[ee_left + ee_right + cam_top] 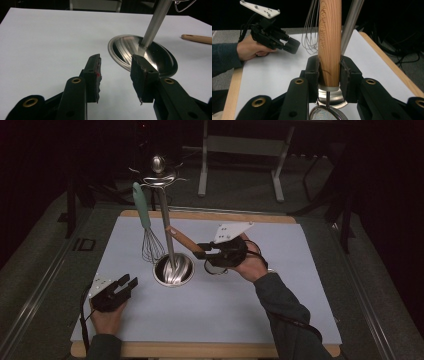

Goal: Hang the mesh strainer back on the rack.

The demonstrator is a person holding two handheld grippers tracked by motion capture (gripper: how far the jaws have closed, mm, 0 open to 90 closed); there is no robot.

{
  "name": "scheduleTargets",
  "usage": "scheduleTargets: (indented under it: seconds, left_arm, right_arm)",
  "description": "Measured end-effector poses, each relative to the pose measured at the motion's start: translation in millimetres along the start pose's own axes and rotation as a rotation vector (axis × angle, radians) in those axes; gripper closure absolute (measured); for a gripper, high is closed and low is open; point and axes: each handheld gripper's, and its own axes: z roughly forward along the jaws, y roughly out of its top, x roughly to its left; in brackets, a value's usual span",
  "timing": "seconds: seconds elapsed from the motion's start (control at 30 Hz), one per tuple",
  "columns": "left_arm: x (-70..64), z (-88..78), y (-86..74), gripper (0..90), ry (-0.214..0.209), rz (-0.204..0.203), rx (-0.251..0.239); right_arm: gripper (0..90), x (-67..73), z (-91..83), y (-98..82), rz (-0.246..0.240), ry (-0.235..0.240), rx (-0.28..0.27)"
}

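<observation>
Your right gripper (pixel 204 251) is clamped on the wooden handle (pixel 329 42) of a small mesh strainer (pixel 328 113); both pads press the handle's sides, w/ the mesh hanging below the jaws in the right gripper view. In the high view the handle angles up-left, its far end near the utensil stand's pole (pixel 166 227). Your left gripper (pixel 122 285) rests on the white mat (pixel 250 305), jaws spread, nothing between them, just beside the stand's round steel base (pixel 160 53), not touching. 1 whisk (pixel 150 242) w/ a teal handle hangs from the stand's top hooks, wires close to the base rim.
</observation>
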Motion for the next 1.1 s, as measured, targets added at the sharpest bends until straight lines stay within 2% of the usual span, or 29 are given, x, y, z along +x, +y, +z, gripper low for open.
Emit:
scheduleTargets:
  seconds: [0.37,0.77,1.1]
  left_arm:
    - [0.0,-0.1,-0.1,60.5,-0.003,-0.001,0.001]
    - [-0.1,-0.1,-0.1,60.5,-0.003,0.001,0.002]
    - [0.1,-0.2,-0.1,60.4,-0.004,-0.001,0.001]
  right_arm:
    - [70.6,-0.4,-16.1,15.4,-0.052,0.011,-0.07]
    - [70.6,1.2,-31.9,34.9,-0.133,-0.002,-0.076]
    - [70.7,-0.8,-47.0,51.4,-0.151,-0.034,-0.12]
